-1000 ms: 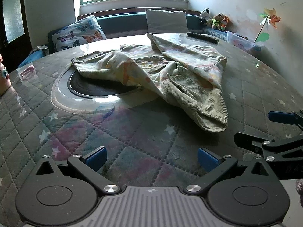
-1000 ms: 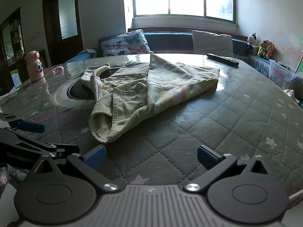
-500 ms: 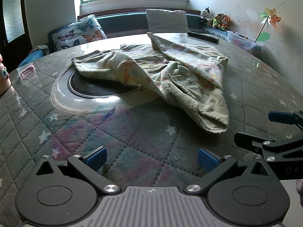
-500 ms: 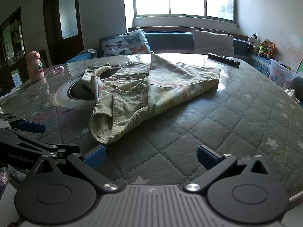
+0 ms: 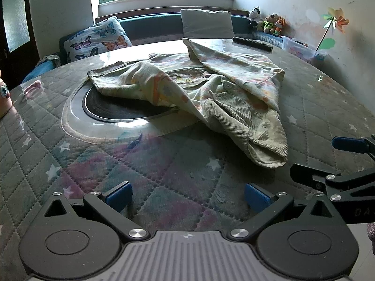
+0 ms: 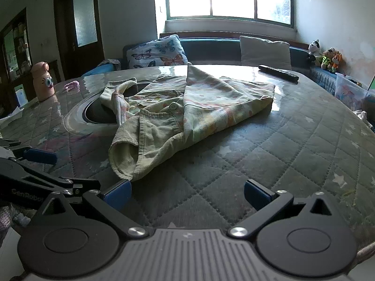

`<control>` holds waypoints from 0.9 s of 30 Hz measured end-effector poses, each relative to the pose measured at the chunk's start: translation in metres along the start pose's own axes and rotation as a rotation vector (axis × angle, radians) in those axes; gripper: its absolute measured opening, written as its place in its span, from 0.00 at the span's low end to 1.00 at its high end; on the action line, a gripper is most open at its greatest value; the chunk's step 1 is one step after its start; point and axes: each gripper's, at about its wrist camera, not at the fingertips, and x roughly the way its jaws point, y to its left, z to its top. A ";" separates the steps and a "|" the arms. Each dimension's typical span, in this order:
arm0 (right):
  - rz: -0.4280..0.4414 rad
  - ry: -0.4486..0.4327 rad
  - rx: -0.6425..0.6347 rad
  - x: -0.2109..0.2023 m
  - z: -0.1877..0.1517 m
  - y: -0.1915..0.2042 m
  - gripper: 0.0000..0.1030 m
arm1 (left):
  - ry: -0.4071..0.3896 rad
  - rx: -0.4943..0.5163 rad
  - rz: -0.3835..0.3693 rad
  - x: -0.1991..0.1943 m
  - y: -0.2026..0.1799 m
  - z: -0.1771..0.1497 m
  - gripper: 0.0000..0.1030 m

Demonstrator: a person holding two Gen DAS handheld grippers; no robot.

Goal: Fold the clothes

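Observation:
A pale yellow-green corduroy garment (image 5: pixel 206 91) with faded pastel prints lies crumpled in the middle of the round table, one cuffed sleeve (image 5: pixel 264 149) pointing toward me. It shows in the right wrist view as the same heap (image 6: pixel 187 114), its open cuff (image 6: pixel 124 161) nearest. My left gripper (image 5: pixel 187 196) is open and empty above the quilted cover, short of the garment. My right gripper (image 6: pixel 187 194) is also open and empty, its left pad (image 6: pixel 117 193) just short of the cuff. Each gripper appears at the other view's edge.
The table has a quilted star-pattern cover (image 5: pixel 93 168) and a round dark inset (image 5: pixel 117 107) partly under the garment. A black remote (image 6: pixel 279 73) lies at the far side. A pink bottle (image 6: pixel 43 82) stands at the left. Cushions (image 5: pixel 98 38) and plush toys (image 6: pixel 325 57) line the bench behind.
Both views have crept very slightly toward the garment; the garment itself has not moved and both grippers stay open.

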 end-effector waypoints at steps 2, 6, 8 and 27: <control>0.001 0.002 0.001 0.001 0.001 0.000 1.00 | 0.001 0.000 0.000 0.001 0.000 0.001 1.00; 0.001 0.004 0.003 0.002 0.002 -0.001 1.00 | 0.003 0.002 0.000 0.003 0.000 0.003 1.00; 0.001 0.005 0.004 0.003 0.002 -0.001 1.00 | 0.004 0.004 0.001 0.003 0.000 0.004 1.00; 0.010 0.005 0.002 0.010 0.013 -0.002 1.00 | -0.001 0.001 0.001 0.008 0.006 0.016 1.00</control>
